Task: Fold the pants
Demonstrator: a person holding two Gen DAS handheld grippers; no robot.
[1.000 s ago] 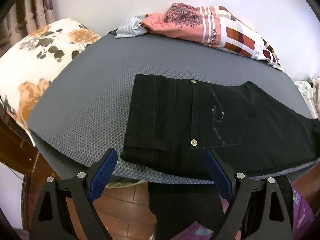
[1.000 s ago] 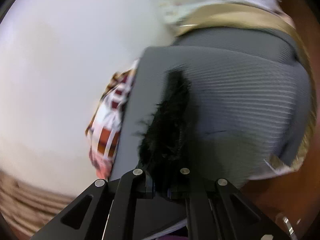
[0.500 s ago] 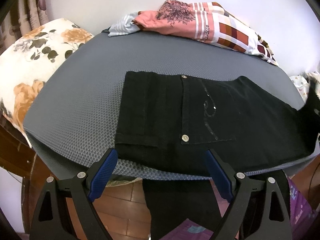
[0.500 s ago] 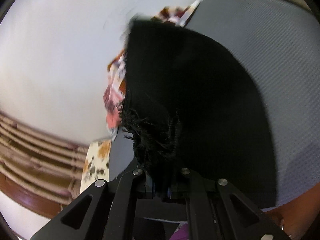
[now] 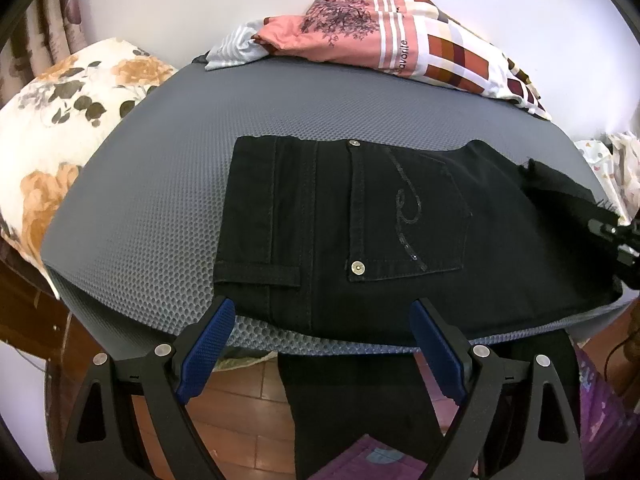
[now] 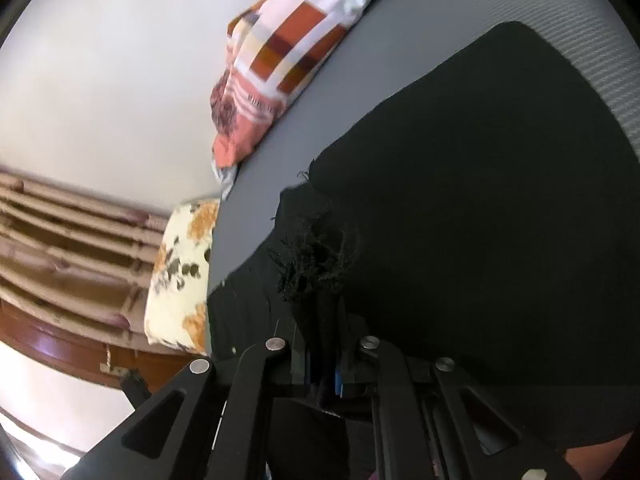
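Black pants (image 5: 360,232) lie flat on a grey textured worktop (image 5: 168,184), waistband to the left and a back pocket with a curly stitched design facing up. Two metal studs mark the pocket's left corners. The pants reach the near edge of the worktop, and dark cloth hangs below that edge toward a wooden floor (image 5: 248,380).

The right tool (image 6: 324,360) is clamped on a frayed hem (image 6: 316,264) of the pants, its jaws together with the cloth between them. In the left wrist view the lifted leg end folds back over the right side of the pants.

The left tool (image 5: 320,348) hovers at the near edge of the worktop, its blue-padded jaws wide apart and holding nothing, just short of the waistband area.

At the far edge of the worktop sits a pile of pink, white and checked cloth (image 5: 384,48). A floral cushion (image 5: 64,120) lies to the left, beside striped curtains (image 6: 60,248).
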